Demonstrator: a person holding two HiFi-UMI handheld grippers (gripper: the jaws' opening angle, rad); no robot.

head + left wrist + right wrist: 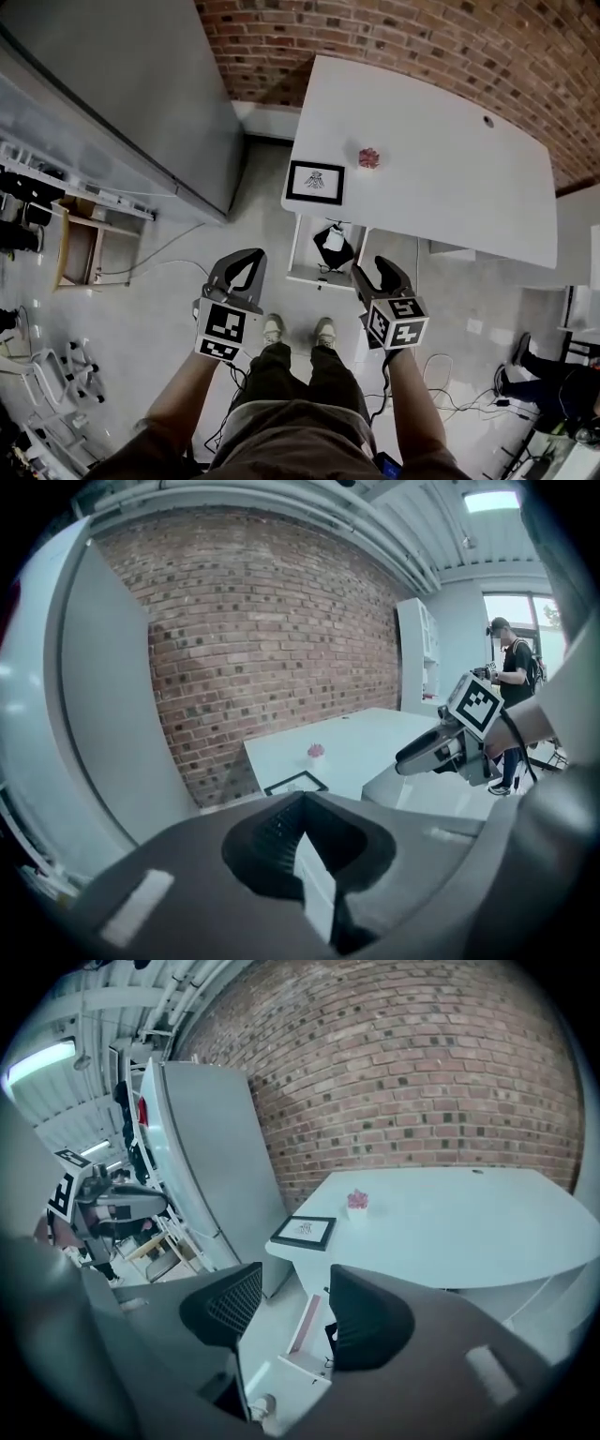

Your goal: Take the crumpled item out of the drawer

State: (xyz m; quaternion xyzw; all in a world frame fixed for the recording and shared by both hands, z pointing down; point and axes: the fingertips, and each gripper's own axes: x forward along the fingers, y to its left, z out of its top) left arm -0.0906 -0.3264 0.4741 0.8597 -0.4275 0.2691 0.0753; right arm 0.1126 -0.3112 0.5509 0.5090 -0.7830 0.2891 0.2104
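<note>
Under the white desk point(441, 178) a drawer point(302, 246) stands pulled out, and a crumpled black-and-white item point(334, 246) lies in it. Both grippers hang in the air in front of the drawer, above the person's feet. My left gripper point(249, 255) is shut and holds nothing; its jaws meet at the tips point(302, 801). My right gripper point(372, 270) is open and holds nothing. Between its jaws point(292, 1288) I see the drawer point(302, 1327) below. A dark bit of the item point(330, 1335) shows at the right jaw's edge.
On the desk lie a black picture frame point(316, 182) and a small pink object point(369, 157). A tall grey cabinet point(150, 94) stands left of the desk, against a brick wall point(422, 37). Cables point(450, 394) trail over the floor. A person point(512, 677) stands far off.
</note>
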